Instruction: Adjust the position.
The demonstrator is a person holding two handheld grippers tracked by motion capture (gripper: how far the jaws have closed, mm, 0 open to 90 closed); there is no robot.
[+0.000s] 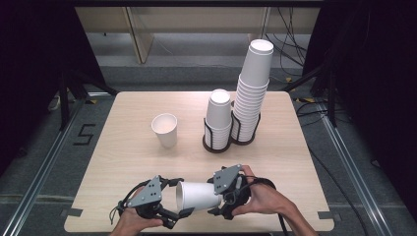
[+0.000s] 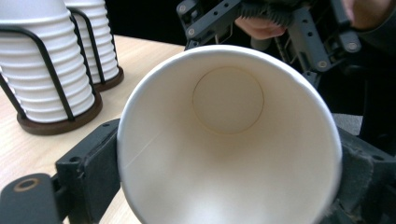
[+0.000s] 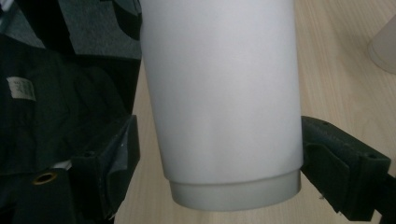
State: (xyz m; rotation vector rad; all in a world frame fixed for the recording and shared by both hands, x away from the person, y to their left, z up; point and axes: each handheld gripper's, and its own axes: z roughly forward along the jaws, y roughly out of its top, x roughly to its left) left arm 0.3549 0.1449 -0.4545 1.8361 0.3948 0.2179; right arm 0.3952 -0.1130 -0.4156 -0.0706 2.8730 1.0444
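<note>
Cup (image 1: 199,195): lies on its side in the air over the near edge of your bench (image 1: 123,147), between your two grippers, mouth toward your left hand.
Left gripper (image 1: 178,202): your jaws press the cup at its rim, one on each side.
Right gripper (image 1: 219,196): your jaws flank the cup near its base; I cannot tell whether they press it.
Other cup (image 1: 164,130): upright, mid-bench.
Stacks (image 1: 219,120): two racks of cups at the far right.
</note>
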